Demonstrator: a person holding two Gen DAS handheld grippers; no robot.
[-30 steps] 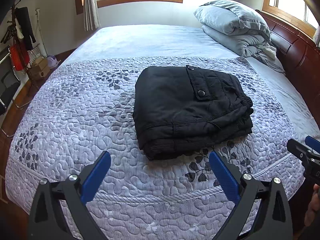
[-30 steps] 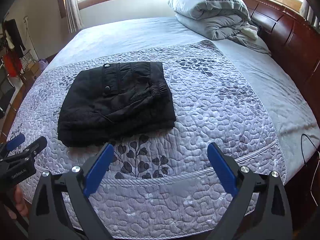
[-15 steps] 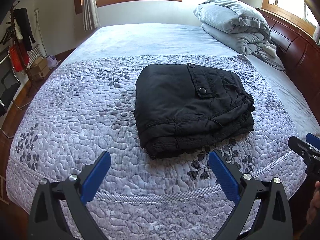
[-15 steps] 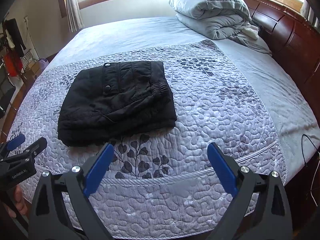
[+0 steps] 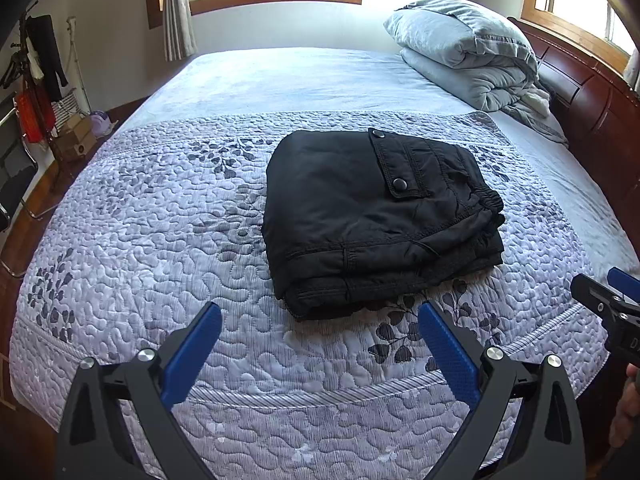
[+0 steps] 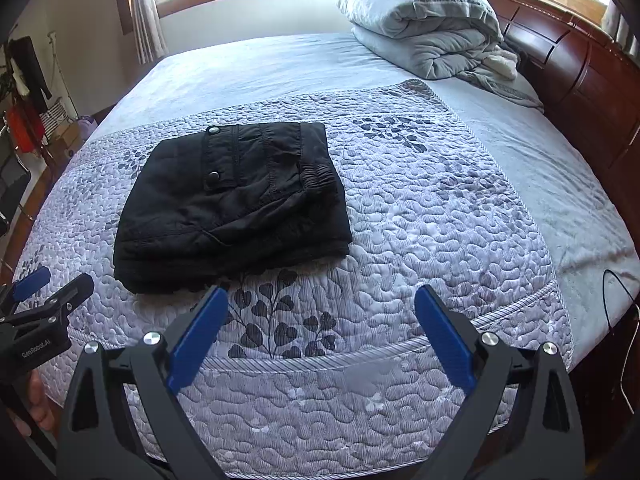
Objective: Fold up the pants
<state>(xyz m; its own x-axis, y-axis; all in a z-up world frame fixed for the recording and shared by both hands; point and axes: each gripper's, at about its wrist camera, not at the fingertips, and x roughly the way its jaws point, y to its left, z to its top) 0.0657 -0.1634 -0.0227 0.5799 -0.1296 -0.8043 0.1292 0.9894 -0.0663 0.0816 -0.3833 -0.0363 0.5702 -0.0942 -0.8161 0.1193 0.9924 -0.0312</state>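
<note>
Black pants [image 5: 376, 216] lie folded into a compact stack on the quilted purple bedspread [image 5: 160, 240], pocket flap with snaps on top; they also show in the right wrist view [image 6: 232, 208]. My left gripper [image 5: 320, 328] is open and empty, held above the bed's near edge, short of the stack. My right gripper [image 6: 320, 312] is open and empty, to the right of the stack near the same edge. Each gripper shows at the edge of the other's view: the right gripper [image 5: 608, 300], the left gripper [image 6: 44, 292].
A folded grey duvet and pillow [image 5: 464, 48] sit at the head of the bed by the dark wooden headboard [image 5: 592, 92]. A clothes rack and boxes [image 5: 40, 92] stand on the floor to the left. A cable [image 6: 624, 320] hangs off the bed's right edge.
Both grippers have stayed open and drifted back slightly from the folded pants. The pants have not moved.
</note>
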